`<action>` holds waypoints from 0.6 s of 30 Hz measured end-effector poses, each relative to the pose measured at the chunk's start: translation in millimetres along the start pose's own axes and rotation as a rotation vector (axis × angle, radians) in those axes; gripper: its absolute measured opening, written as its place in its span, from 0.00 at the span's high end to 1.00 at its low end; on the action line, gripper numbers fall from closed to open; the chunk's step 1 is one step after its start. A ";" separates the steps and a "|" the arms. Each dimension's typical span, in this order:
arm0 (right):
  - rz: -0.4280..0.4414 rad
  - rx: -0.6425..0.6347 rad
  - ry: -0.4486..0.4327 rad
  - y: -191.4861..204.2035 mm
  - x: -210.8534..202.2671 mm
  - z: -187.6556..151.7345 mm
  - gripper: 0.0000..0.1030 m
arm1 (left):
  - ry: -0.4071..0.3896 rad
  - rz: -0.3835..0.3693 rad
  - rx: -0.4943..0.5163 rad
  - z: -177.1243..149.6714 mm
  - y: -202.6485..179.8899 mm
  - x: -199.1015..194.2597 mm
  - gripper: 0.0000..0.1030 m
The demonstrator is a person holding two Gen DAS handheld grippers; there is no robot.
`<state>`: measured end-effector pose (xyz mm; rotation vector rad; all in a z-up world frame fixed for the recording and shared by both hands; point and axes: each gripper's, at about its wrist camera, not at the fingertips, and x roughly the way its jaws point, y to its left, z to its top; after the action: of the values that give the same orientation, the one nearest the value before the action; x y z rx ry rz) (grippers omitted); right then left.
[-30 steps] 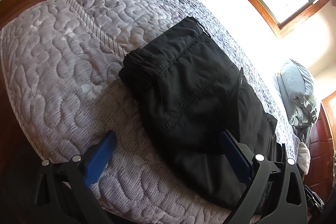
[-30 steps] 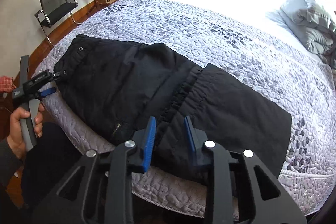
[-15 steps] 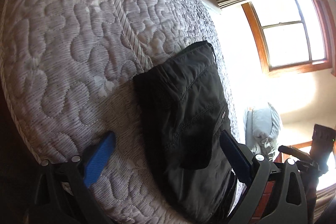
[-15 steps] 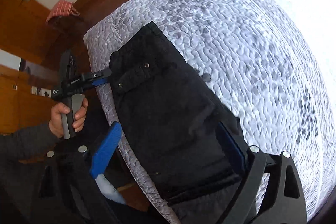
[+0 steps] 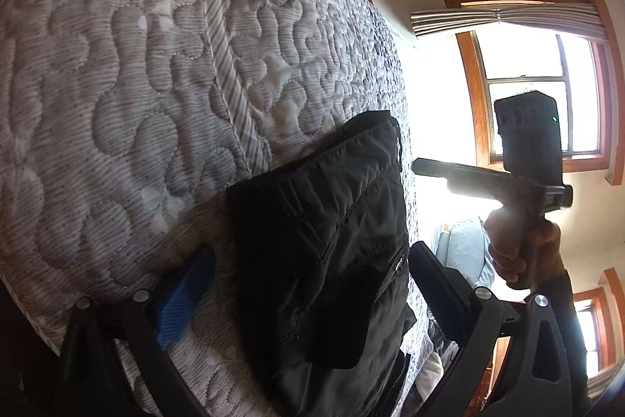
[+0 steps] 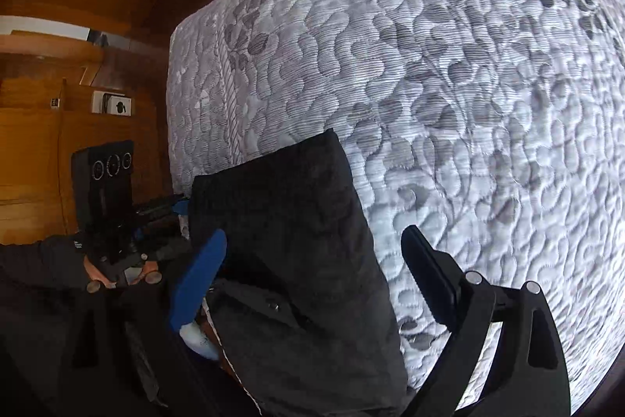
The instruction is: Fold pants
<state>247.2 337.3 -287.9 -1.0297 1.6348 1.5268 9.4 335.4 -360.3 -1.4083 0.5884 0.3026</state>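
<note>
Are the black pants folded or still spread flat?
Folded: the black pants lie in stacked layers as a compact bundle at the edge of the quilted mattress.

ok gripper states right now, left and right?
Left gripper: open, fingers straddling the folded black pants, not pinching.
Right gripper: open, fingers have just spread wide, pants between them, nothing gripped.

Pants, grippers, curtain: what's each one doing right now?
Pants: folded, lying on the bed near its edge.
Left gripper: open, pants between its fingers, not pinched.
Right gripper: open over the pants, holding nothing.
Curtain: bunched and pulled aside from the window.
</note>
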 end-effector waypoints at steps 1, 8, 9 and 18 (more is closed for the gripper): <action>0.003 -0.012 0.019 -1.1 6.8 6.2 0.12 | 0.007 0.001 0.030 -0.6 -5.2 2.5 0.04; 0.048 -0.097 0.098 2.9 42.0 30.7 0.12 | 0.031 -0.018 0.052 2.1 -4.6 8.4 0.04; 0.057 -0.107 0.107 3.9 46.1 33.1 0.12 | 0.029 -0.028 0.024 5.1 -1.5 7.5 0.04; 0.112 -0.086 0.146 -5.3 44.9 38.5 0.31 | 0.027 -0.025 -0.001 15.5 -2.0 13.4 0.06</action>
<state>229.2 370.9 -333.4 -1.1358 1.7662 1.6416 24.7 348.4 -365.2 -1.4215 0.5925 0.2637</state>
